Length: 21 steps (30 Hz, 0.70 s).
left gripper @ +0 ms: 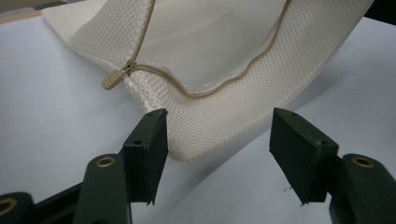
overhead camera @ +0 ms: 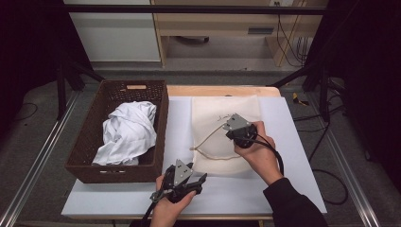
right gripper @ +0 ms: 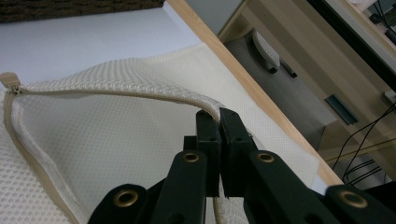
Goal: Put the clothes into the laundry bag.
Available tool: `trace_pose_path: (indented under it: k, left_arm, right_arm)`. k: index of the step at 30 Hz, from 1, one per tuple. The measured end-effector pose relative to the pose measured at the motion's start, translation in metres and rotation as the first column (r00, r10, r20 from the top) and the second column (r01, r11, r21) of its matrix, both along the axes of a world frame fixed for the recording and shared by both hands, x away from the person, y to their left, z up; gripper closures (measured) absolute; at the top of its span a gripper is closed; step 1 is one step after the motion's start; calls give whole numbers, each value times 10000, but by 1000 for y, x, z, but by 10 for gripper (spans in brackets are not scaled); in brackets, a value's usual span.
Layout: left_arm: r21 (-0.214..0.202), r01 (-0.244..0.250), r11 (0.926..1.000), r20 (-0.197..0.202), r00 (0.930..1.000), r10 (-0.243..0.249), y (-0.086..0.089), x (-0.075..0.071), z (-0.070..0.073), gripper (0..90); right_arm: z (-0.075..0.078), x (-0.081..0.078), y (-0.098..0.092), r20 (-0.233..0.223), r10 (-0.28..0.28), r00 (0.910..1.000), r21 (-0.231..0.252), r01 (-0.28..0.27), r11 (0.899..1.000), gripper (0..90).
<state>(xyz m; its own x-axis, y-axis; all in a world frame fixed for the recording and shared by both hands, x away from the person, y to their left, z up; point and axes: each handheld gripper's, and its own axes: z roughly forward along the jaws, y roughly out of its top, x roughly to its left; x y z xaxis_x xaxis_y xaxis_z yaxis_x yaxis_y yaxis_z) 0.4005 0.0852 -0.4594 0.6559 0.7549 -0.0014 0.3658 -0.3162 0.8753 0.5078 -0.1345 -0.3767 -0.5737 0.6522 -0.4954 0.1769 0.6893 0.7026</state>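
Mesh laundry bag [overhead camera: 222, 135] lies on worktop [overhead camera: 288, 142], right of wicker basket [overhead camera: 142, 92] with white garment [overhead camera: 127, 132]. My right gripper [right gripper: 219, 116] clenched on upper zipper edge, lifting mouth. Left gripper [left gripper: 217, 140] released, bag's near corner between jaws, untouched. I'd pinch lower lip, spread mouth wide. Left gripper view reveals zipper pull [left gripper: 112, 80].

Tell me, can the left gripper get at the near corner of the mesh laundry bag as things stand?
Probably yes: the left gripper is open, the mesh laundry bag corner lies between its jaws, nothing blocking.
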Motion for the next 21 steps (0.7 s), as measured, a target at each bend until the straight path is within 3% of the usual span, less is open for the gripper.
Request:
trace_pose_path:
  k: [21]
  left_arm:
    - [-12, 1, 10000, -86, 10000, -1, 1, 2, 1, 319]
  right_arm:
    - [22, 2, 14, 829, 24, 9966, 338, -52, 9994, 881]
